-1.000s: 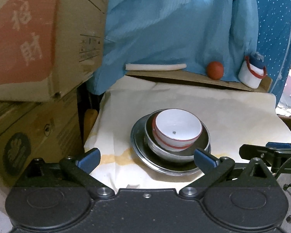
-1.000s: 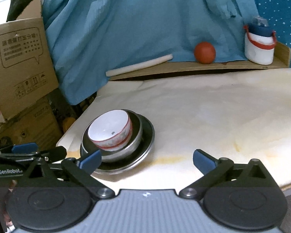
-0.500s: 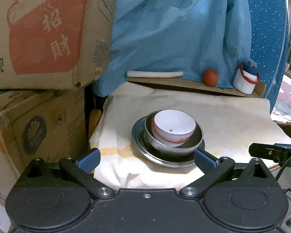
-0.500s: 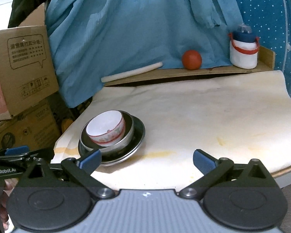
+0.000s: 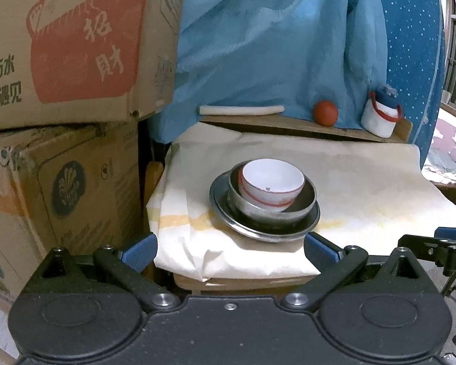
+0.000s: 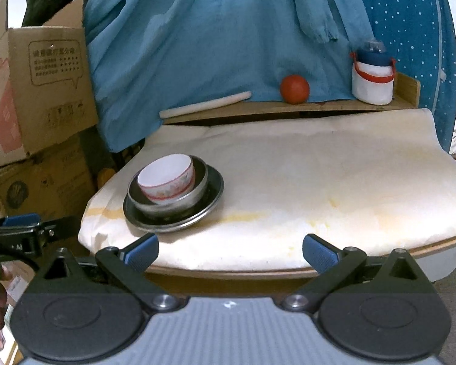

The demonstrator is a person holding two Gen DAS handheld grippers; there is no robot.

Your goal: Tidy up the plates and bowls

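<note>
A white ceramic bowl with red bands (image 5: 272,182) (image 6: 167,179) sits tilted inside a metal bowl (image 5: 301,205) (image 6: 197,193), which rests on a metal plate (image 5: 228,213) (image 6: 214,196) near the table's front left. My left gripper (image 5: 230,251) is open, held back off the table's front edge, nothing between its fingers. My right gripper (image 6: 230,251) is also open and empty, back from the front edge, right of the stack. Each gripper shows at the edge of the other's view.
The table (image 6: 319,182) carries a cream cloth. At its back a wooden ledge holds a white stick (image 6: 205,105), a red ball (image 6: 294,89) and a white jug with a blue lid (image 6: 371,79). Stacked cardboard boxes (image 5: 60,91) stand at left; blue fabric hangs behind.
Both grippers have pulled back from the table, so the stack looks smaller and farther. The bowls and plate have not moved.
</note>
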